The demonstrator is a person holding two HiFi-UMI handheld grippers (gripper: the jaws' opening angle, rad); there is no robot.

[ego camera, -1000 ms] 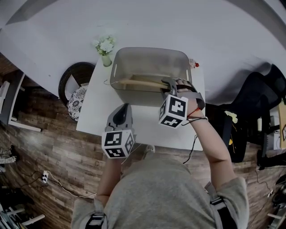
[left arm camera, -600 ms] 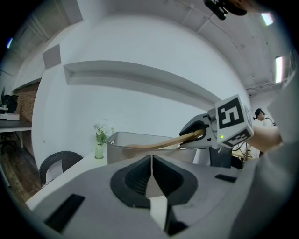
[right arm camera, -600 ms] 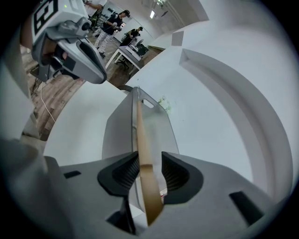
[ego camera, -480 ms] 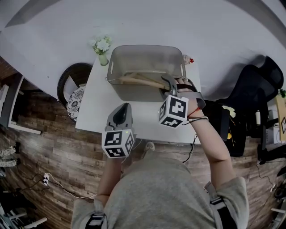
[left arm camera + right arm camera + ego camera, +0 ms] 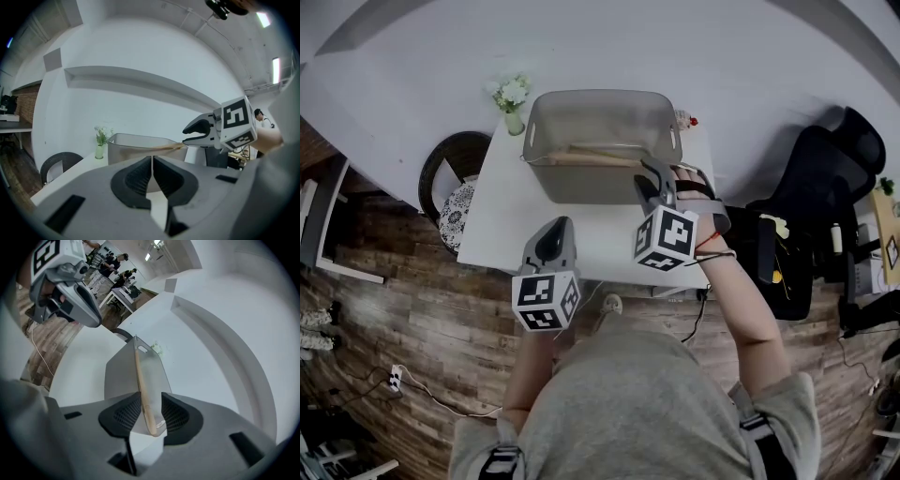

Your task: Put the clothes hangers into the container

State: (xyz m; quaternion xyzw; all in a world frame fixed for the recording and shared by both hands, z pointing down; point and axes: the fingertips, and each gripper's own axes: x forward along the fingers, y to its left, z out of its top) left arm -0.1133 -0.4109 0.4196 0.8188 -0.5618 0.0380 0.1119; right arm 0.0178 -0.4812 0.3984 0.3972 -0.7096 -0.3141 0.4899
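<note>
A grey container (image 5: 600, 95) stands at the far side of the white table (image 5: 502, 220). A wooden clothes hanger (image 5: 586, 156) lies across it, resting on its rim. My right gripper (image 5: 649, 174) is at the container's near right corner. Its jaws opened wide and have just closed a little. In the right gripper view the hanger's end (image 5: 145, 399) sits between the pads (image 5: 176, 414) with a gap on each side. The left gripper view shows the right gripper (image 5: 196, 132) open beside the container (image 5: 136, 147). My left gripper (image 5: 555, 234) hovers over the table's near part, shut (image 5: 152, 173) on nothing.
A small vase of flowers (image 5: 514, 98) stands at the table's far left corner, and a small red thing (image 5: 685, 120) at the far right. A round dark chair (image 5: 455, 183) is left of the table, a black office chair (image 5: 825, 187) to the right.
The right gripper's jaws have parted from the hanger and the gripper has drawn back toward me. The hanger now lies more level across the container. The left gripper has shifted slightly.
</note>
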